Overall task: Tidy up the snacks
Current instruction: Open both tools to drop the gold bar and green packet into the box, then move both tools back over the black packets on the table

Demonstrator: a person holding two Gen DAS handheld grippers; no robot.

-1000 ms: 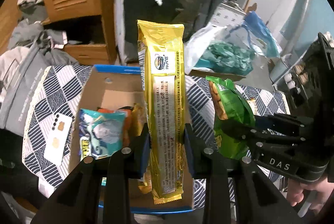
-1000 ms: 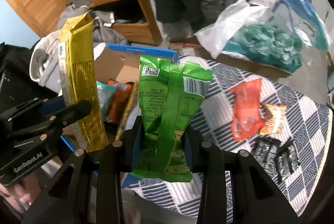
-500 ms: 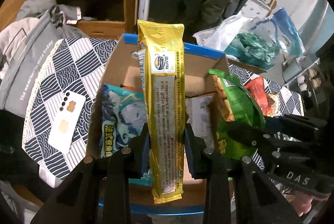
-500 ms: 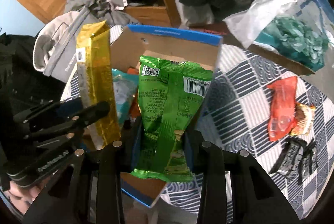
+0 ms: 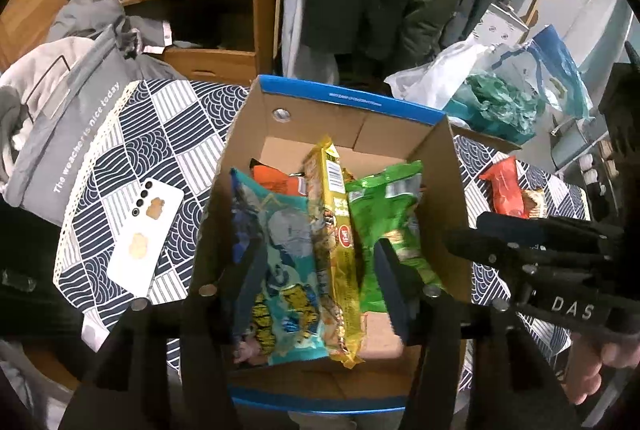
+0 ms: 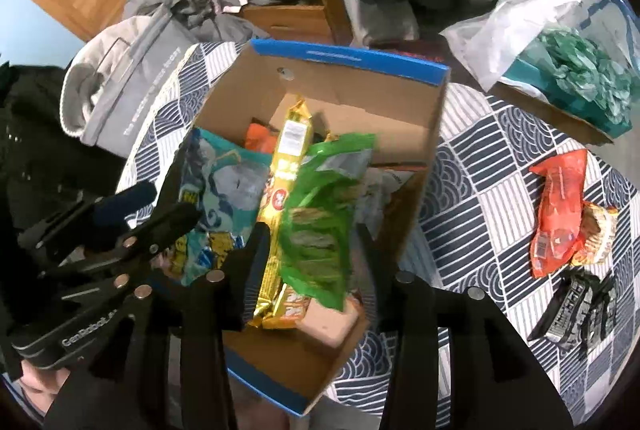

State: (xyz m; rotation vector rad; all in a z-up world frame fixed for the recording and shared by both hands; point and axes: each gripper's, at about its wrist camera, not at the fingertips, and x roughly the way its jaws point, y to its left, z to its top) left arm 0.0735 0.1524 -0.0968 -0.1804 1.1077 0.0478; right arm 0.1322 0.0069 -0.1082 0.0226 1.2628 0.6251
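Note:
A blue-rimmed cardboard box (image 5: 348, 101) (image 6: 352, 55) stands on the patterned tablecloth. In it lie a long yellow snack pack (image 5: 336, 242) (image 6: 280, 205), a green snack bag (image 5: 380, 213) (image 6: 320, 213), a teal bag (image 5: 276, 258) (image 6: 216, 181) and an orange pack (image 5: 276, 181). My left gripper (image 5: 320, 270) is open above the box, its jaws wide either side of the yellow pack. My right gripper (image 6: 308, 254) is open over the green bag. Each gripper shows from the side in the other's view.
A white phone (image 5: 146, 230) lies on the cloth left of the box. Right of it lie an orange-red pack (image 6: 560, 213), a small brown snack (image 6: 600, 234) and black packs (image 6: 576, 310). Plastic bags (image 6: 560, 41), grey clothes (image 5: 60, 85) and a wooden cabinet stand behind.
Both grippers opened and let go. The yellow pack and the green bag dropped into the box. Both grippers moved closer over the box.

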